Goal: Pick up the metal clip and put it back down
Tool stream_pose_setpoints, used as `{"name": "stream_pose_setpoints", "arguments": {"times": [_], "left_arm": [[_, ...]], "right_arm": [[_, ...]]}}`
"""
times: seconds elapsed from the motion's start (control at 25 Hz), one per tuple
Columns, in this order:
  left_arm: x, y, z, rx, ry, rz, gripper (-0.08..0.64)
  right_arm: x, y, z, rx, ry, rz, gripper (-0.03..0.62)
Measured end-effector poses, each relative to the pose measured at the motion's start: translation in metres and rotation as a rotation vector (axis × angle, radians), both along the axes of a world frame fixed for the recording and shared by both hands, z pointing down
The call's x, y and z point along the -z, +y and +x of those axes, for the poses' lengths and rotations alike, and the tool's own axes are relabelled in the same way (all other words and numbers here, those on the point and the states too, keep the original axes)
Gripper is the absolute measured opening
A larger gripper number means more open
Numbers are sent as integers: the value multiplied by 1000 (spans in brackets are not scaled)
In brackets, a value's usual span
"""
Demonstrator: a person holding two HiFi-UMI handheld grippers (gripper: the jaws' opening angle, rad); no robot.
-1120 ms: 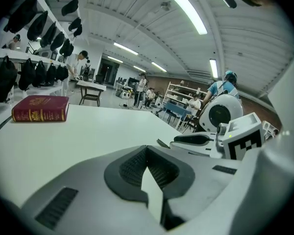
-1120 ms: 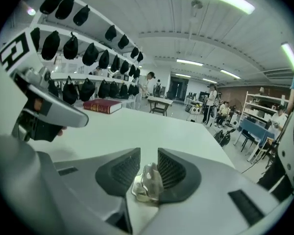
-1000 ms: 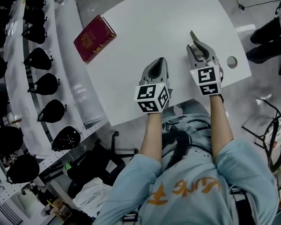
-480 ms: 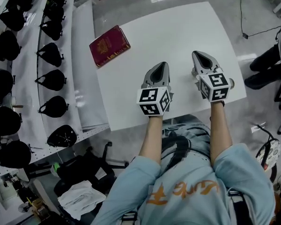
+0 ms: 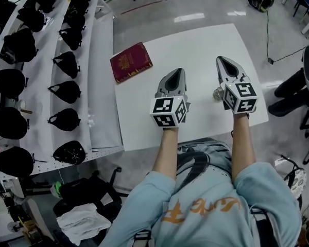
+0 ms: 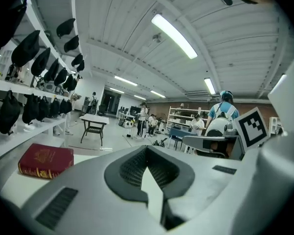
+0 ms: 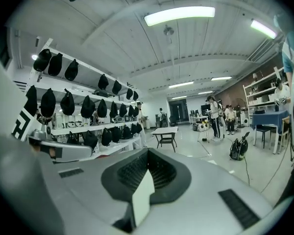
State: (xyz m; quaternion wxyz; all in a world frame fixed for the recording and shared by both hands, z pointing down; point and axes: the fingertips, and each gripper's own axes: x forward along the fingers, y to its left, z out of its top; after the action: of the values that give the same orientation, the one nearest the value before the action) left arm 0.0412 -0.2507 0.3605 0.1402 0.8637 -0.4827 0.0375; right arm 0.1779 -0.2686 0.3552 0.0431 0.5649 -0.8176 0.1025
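While both hands hold their grippers over the white table (image 5: 201, 40), neither has anything in it. The left gripper (image 5: 177, 72) has its jaws fully together, ribbed pads meeting at the tip, with only a sliver of white table showing below them. The right gripper (image 5: 222, 60) is the same: jaws closed tight on nothing. Both point toward 12 o'clock in the head view, side by side and well apart. Metal clip: can't locate it for sure. The only candidate is a small grey lump (image 5: 218, 92) at 9 o'clock of the right gripper's marker cube (image 5: 240, 96), touching or just beside the gripper body; can't tell whether it's the clip lying on the table or gripper hardware. A red book (image 5: 131, 62) lies flat at the table's 10 o'clock corner, at 10 o'clock from the left gripper, near it but apart; it also sits at 8 o'clock in the left gripper view. White shelving (image 5: 100, 86) with black caps (image 5: 67, 63) runs along the table's 9 o'clock side. The person's light-blue sleeves (image 5: 144, 199) are at 6 o'clock.
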Motion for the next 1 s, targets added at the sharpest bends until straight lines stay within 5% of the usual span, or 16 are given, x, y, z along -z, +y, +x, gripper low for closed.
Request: {"name": "stream_pose_setpoints", "arguments": {"times": [0.36,1.0], "left_arm": [[63,-8,6,-23,30,162,21],[59,-13,-4,22,-6,162,21]], "right_arm": [[54,-7,-3,12,21,135,28],[56,-13,-3,25,14,148,28]]}}
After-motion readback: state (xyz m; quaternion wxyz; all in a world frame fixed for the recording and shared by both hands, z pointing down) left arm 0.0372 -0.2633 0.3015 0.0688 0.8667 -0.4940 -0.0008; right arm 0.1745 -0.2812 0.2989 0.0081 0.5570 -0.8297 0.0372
